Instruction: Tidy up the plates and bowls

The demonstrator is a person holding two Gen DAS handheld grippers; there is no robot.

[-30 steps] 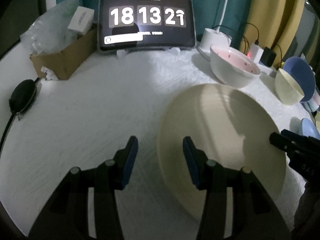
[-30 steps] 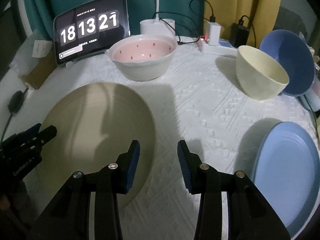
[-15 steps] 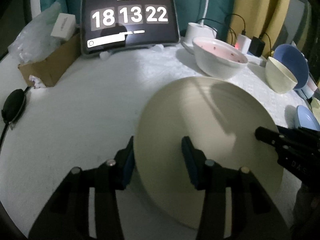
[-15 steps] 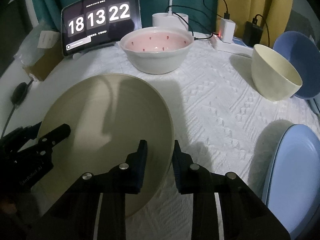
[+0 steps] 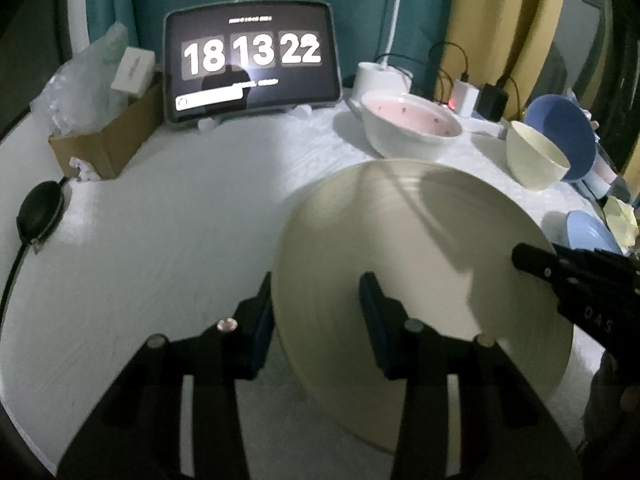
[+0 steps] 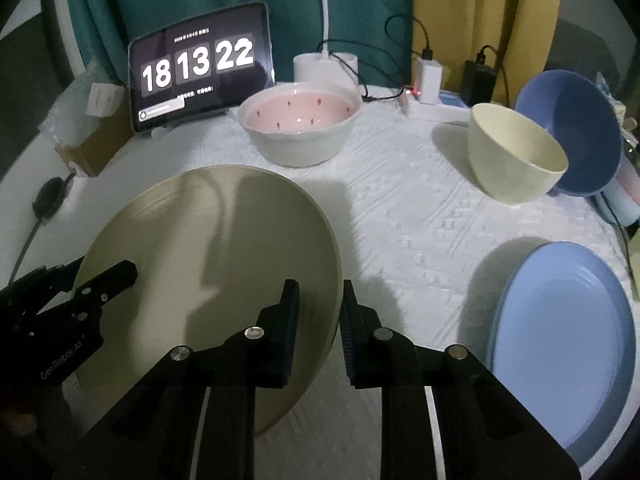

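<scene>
Far to the left of the left tongs (image 5: 316, 316), a brown cardboard box (image 5: 106, 142) stuffed with clear plastic and a dark tablet showing a flip clock (image 5: 252, 74) are standing at the back of the white-clothed counter (image 5: 168, 216). The left tongs are straddling the left rim of the large round cream plate (image 5: 424, 264), one pad outside the edge and one over the plate's face; their jaws are narrowing only slightly, and whether the pads are pressing yet cannot be told.

The cream plate is sitting directly between the two tongs, and both are working on it at once. The right tongs (image 6: 318, 320) are closing on its right rim, with the edge running between the two blue pads and only a slim gap showing.

Beyond the right tongs, a white bowl with a pink, speckled inside (image 6: 300, 126) is resting near the tablet. Further right, a small cream bowl (image 6: 516, 160) is leaning against a larger dark blue bowl (image 6: 576, 128). Just right of the right tongs, a pale blue plate (image 6: 560, 328) is lying flat.

The task appears barely begun: the two plates are lying apart, the pink bowl is standing alone, and nothing is stacked. Lifting the cream plate seems to be the step in hand, with the bowls left to gather.
</scene>
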